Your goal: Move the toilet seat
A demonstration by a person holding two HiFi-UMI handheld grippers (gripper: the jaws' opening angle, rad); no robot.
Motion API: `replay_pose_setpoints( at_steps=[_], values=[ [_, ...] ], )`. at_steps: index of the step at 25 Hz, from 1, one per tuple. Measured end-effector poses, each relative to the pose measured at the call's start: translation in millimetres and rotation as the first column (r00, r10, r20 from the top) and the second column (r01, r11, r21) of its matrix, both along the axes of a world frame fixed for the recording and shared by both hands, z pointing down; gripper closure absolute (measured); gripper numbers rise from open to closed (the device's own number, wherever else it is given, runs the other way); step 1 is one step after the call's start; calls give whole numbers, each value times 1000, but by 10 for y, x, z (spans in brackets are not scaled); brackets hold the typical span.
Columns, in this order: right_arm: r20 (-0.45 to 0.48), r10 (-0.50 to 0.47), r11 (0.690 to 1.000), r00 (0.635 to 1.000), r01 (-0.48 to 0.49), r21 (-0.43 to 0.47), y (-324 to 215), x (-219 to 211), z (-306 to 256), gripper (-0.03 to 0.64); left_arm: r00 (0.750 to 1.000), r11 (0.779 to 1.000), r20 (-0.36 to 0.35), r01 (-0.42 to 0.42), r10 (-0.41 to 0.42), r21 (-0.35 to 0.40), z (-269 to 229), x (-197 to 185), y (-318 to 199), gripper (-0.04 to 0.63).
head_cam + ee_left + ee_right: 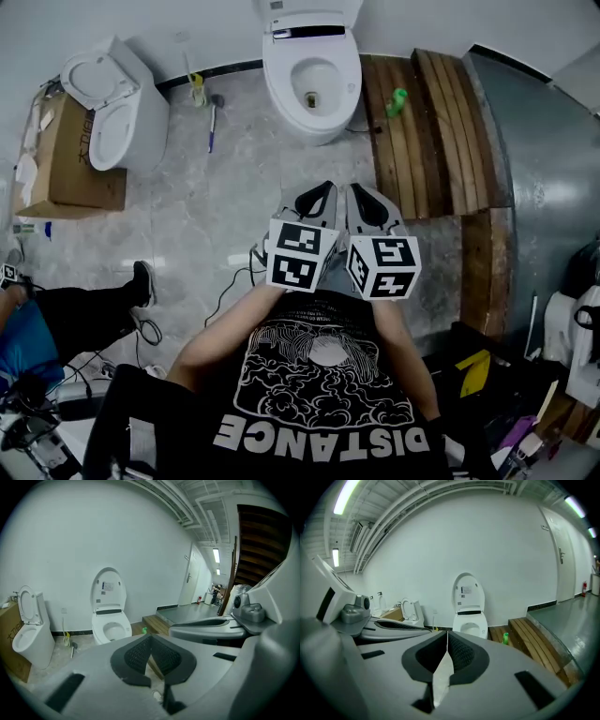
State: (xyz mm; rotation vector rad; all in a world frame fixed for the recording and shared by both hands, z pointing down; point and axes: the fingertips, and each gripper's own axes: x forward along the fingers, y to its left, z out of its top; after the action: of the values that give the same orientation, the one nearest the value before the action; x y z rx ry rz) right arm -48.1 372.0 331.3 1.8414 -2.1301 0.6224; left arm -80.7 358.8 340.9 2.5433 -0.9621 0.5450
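Both tongs are held side by side just above the person's black T-shirt [319, 375], well short of the toilet [100, 637] and angled down toward it. Left tongs [151, 649]: jaws pressed together, nothing between. Right tongs [446, 648]: likewise closed and empty. Bare marbled floor [234, 187] lies between the tongs and the toilet. Off to the toilet's left and nearer the camera, another person's leg ends in a black shoe [142, 281]. The toilet seat [278, 75] appears to lie flat on the bowl. Its long axis runs from the wall toward the tongs, with the rounded front end pointing at them. The lid [467, 592] stands upright behind the seat, against the white wall. Right of the toilet is a wooden step [412, 141] carrying a small green bottle [398, 101], and beyond that step a grey raised floor [544, 169]. Just left of the toilet a yellow-handled brush [197, 89] stands at the wall. Farther left is a second toilet [117, 122] with its lid up, and a cardboard box [75, 173] touches its far side.
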Motion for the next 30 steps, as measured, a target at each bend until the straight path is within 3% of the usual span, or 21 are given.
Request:
replay_pose_setpoints(
  at_steps=[15, 22, 30],
  values=[
    [65, -108, 993, 992, 111, -36, -792, 1017, 151, 597, 991, 993, 72, 116, -113, -27, 142, 999, -742, 583],
    [118, -143, 988, 983, 149, -45, -988, 1212, 241, 597, 980, 985, 102, 174, -172, -7, 207, 1169, -956, 583],
    [189, -179, 979, 965, 193, -60, -1182, 1240, 480, 597, 979, 978, 58, 200, -197, -51, 412, 1284, -1131, 583]
  ],
)
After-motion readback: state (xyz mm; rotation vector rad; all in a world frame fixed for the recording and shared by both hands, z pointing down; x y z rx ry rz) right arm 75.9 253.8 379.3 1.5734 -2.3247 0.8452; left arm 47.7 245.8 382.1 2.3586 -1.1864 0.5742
